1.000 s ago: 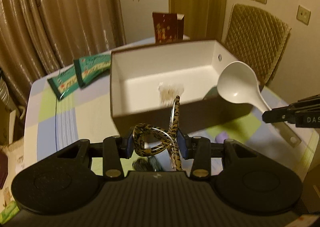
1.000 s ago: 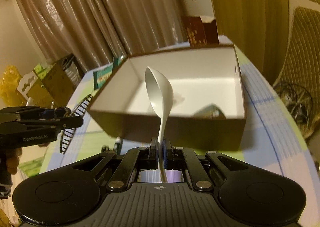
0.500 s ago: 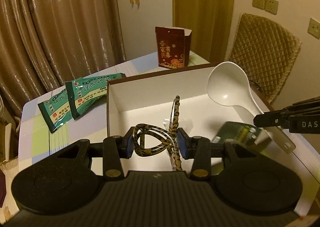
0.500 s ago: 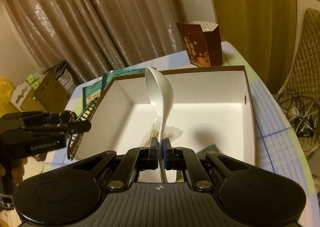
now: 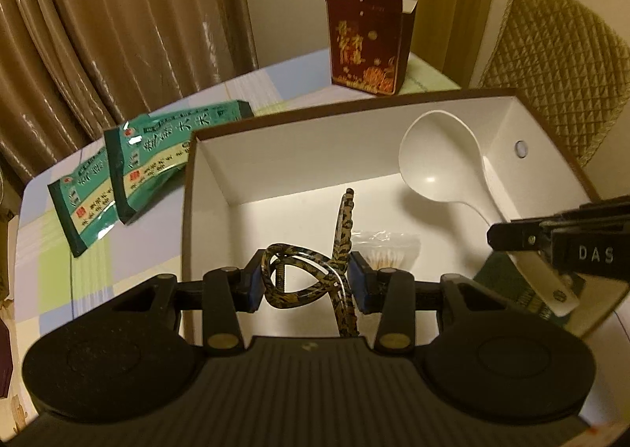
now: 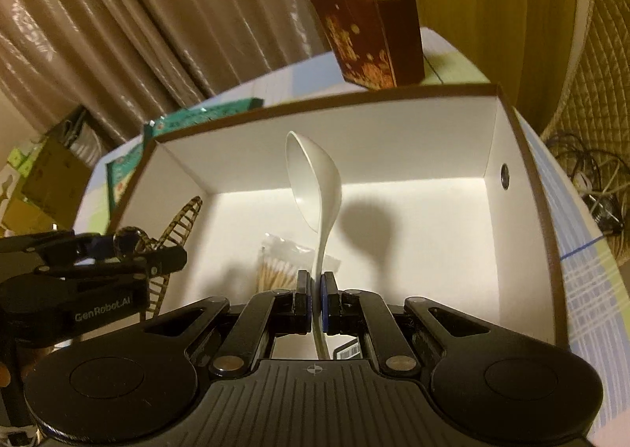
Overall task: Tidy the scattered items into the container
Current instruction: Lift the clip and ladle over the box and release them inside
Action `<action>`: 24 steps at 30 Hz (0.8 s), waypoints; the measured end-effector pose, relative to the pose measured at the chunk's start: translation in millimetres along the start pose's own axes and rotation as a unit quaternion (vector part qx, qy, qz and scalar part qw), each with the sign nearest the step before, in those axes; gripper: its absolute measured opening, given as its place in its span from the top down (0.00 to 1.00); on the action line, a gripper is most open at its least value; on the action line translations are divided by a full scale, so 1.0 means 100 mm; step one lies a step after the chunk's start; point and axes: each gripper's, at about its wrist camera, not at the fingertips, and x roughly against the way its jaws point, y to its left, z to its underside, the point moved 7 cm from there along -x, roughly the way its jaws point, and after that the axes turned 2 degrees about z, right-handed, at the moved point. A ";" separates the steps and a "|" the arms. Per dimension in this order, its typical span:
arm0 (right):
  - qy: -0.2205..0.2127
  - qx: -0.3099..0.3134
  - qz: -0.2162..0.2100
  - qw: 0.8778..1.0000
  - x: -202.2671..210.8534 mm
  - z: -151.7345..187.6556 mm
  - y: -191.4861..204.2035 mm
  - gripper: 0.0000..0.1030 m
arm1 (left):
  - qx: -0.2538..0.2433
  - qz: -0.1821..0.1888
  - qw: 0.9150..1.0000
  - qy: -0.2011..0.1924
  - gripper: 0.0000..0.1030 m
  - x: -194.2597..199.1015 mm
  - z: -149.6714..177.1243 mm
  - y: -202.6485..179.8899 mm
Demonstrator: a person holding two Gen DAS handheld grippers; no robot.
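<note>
The large open cardboard box (image 5: 547, 140), brown outside and white within, sat on the checked tablecloth (image 5: 90, 266) and took up most of both views. Behind it stood a dark red printed carton (image 5: 366, 41), and beside its left wall lay two green foil packets (image 5: 157, 156), not yet inside. On the box floor rested a small clear bag of cotton swabs (image 6: 275, 270) and a dark green flat packet (image 5: 508, 277), partly hidden.

The right gripper (image 6: 315, 301) was pressed tight on the handle of a white plastic ladle-shaped spoon (image 6: 315, 179), its bowl raised over the box interior. The spoon looked stiff, light and smooth; gripped low on a thin handle, it could probably pivot or slip, so a hold nearer the bowl would likely have been steadier. It seemed sturdy enough to be let go close to the floor.

The left gripper (image 5: 303, 281) pinched a leopard-patterned brown-and-yellow plastic hair claw clip (image 5: 307, 274) across its looped body, held above the near part of the box, one curved toothed arm pointing forward. The clip appeared light and rigid but sprung and hollow, with thin teeth that might snag or crack under a hard squeeze. The looped middle seemed the safest place to hold it.
</note>
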 end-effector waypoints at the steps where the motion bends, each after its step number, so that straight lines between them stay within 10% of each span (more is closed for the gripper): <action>1: 0.004 -0.002 0.004 1.000 -0.04 0.00 -0.01 0.99 | 0.000 -0.002 1.000 0.004 0.63 -0.05 -0.01 0.00; 13: 0.028 0.009 0.053 0.998 -0.35 0.02 -0.13 0.98 | 0.012 -0.013 0.999 0.046 0.63 -0.53 -0.04 0.04; 15: 0.028 0.025 0.056 0.998 -0.34 0.02 -0.11 0.86 | 0.010 -0.013 0.999 0.044 0.64 -0.56 -0.05 0.04; 18: 0.024 0.038 0.056 0.997 -0.29 0.03 -0.10 0.41 | 0.014 -0.008 0.999 0.042 0.62 -0.56 -0.08 0.04; 24: 0.018 0.076 0.046 0.996 -0.20 0.06 -0.02 0.29 | -0.001 -0.009 0.999 0.036 0.45 -0.49 -0.09 0.01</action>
